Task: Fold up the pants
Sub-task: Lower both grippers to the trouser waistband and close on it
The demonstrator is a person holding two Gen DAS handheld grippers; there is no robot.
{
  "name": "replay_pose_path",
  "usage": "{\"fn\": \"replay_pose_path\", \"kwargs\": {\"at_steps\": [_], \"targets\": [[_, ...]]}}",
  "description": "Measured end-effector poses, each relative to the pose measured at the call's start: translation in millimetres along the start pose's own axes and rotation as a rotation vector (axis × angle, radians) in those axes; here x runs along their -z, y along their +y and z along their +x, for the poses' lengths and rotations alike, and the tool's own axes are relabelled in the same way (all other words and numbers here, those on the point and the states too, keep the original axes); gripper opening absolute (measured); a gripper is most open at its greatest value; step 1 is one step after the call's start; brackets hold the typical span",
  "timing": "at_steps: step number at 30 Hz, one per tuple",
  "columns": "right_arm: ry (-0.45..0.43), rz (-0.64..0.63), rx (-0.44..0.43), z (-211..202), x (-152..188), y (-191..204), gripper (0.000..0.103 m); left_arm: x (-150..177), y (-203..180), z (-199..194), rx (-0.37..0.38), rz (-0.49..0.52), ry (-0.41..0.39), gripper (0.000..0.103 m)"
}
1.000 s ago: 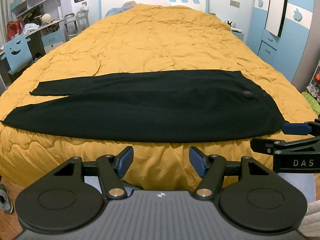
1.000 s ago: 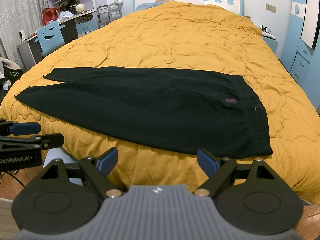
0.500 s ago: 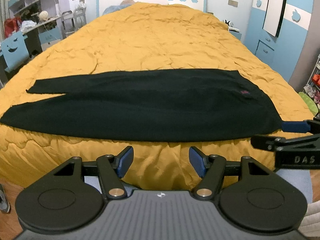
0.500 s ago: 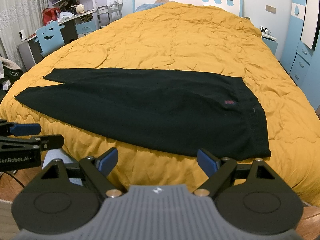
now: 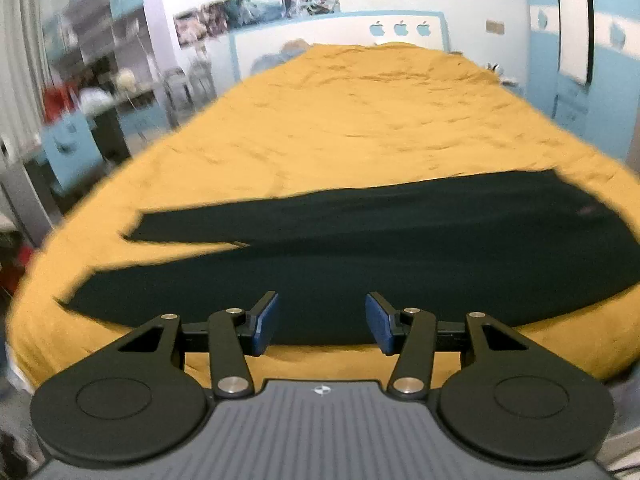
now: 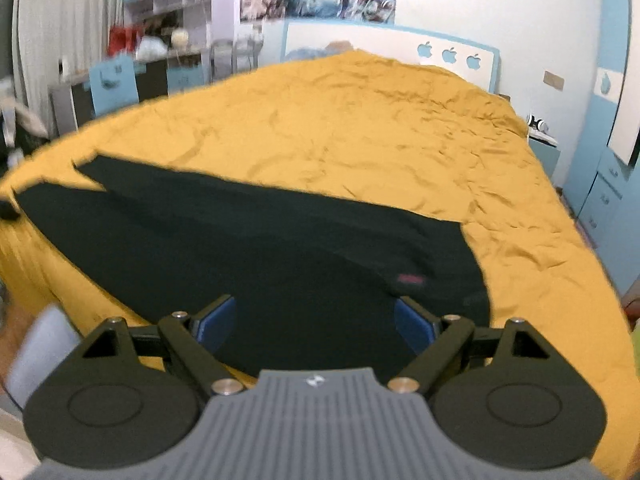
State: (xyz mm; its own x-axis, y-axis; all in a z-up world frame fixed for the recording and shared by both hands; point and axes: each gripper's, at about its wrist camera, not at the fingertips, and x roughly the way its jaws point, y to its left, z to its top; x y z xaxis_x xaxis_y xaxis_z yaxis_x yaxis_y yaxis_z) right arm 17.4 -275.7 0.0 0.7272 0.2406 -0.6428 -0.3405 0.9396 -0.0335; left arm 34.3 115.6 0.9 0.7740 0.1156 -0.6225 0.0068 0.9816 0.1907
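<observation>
Black pants [image 5: 400, 240] lie flat across the near part of a yellow quilt [image 5: 360, 120], legs to the left, waist to the right. My left gripper [image 5: 322, 322] hovers over the near edge of the pants about mid-leg; its jaws are closing with nothing pressed between the blue pads. In the right wrist view the pants [image 6: 260, 248] fill the lower middle, with a small red label [image 6: 410, 279] near the waist. My right gripper [image 6: 314, 322] stands open above the near edge by the waist end, holding nothing.
A white and blue headboard [image 5: 340, 40] with apple shapes stands at the far end of the bed. On the left are a desk, blue chair [image 6: 112, 80] and shelves. Blue wardrobes [image 6: 608, 160] stand on the right. Both views are motion-blurred.
Both grippers have moved forward over the near edge of the pants and swung apart, so neither shows in the other's view. The left jaws have narrowed. The views have rolled slightly.
</observation>
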Motion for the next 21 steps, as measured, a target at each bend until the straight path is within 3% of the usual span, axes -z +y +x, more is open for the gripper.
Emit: {"fn": "replay_pose_path", "kwargs": {"at_steps": [4,9,17,21], "targets": [[0.052,-0.066,0.029,17.7,8.6,-31.5,0.073,8.3,40.6,29.0,-0.094,0.128,0.016,0.059],[0.141,-0.057,0.05,32.3,24.6,-64.6,0.05,23.8,81.2,74.2,-0.206,0.268,0.116,0.059],[0.239,-0.13,0.083,43.8,41.9,-76.6,0.048,55.1,85.1,144.0,-0.345,0.659,0.234,0.059],[0.266,-0.149,0.092,45.5,45.0,-79.8,0.048,69.3,87.6,163.5,-0.354,0.709,0.216,0.059]]}}
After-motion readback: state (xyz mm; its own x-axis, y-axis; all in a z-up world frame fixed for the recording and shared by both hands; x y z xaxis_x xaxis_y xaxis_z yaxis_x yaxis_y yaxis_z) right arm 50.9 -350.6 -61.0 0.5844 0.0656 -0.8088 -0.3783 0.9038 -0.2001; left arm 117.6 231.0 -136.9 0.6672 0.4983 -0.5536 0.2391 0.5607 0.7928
